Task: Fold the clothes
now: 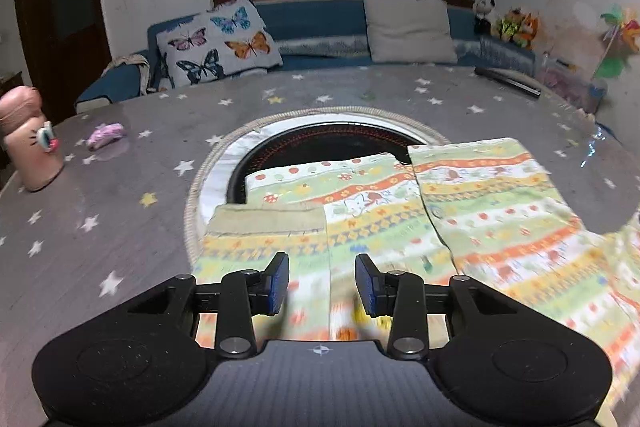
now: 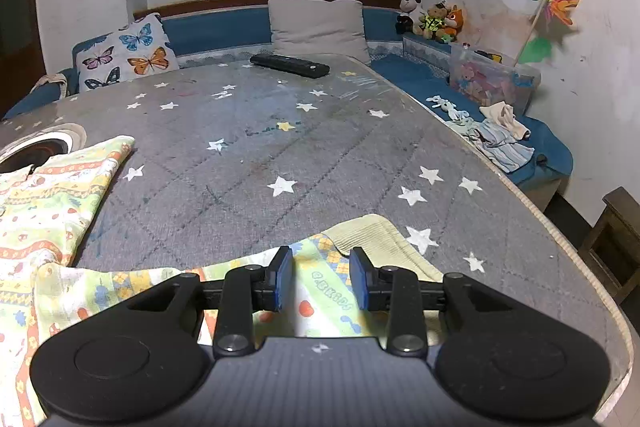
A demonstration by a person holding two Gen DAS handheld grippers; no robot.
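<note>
Both grippers poised over a patterned child's garment, nothing gripped yet.

The striped green, orange and yellow printed cotton garment (image 1: 400, 211) lies spread on the grey star-print quilted surface (image 2: 320, 155), partly covering a round black inset ringed in pale cord (image 1: 320, 135). The left gripper (image 1: 322, 283) hangs with its blue pads spread apart above the cloth near a centre seam, beside a plain khaki ribbed band (image 1: 268, 221); the cloth below is blurred, so contact is unclear. The right gripper (image 2: 322, 279) is likewise spread wide, straddling a sleeve-like end with a pale ribbed cuff (image 2: 376, 235) near the surface's right edge. My judgement: each gripper is lined up on its own part of the garment so both can pinch and carry the fabric over in one even fold.
</note>
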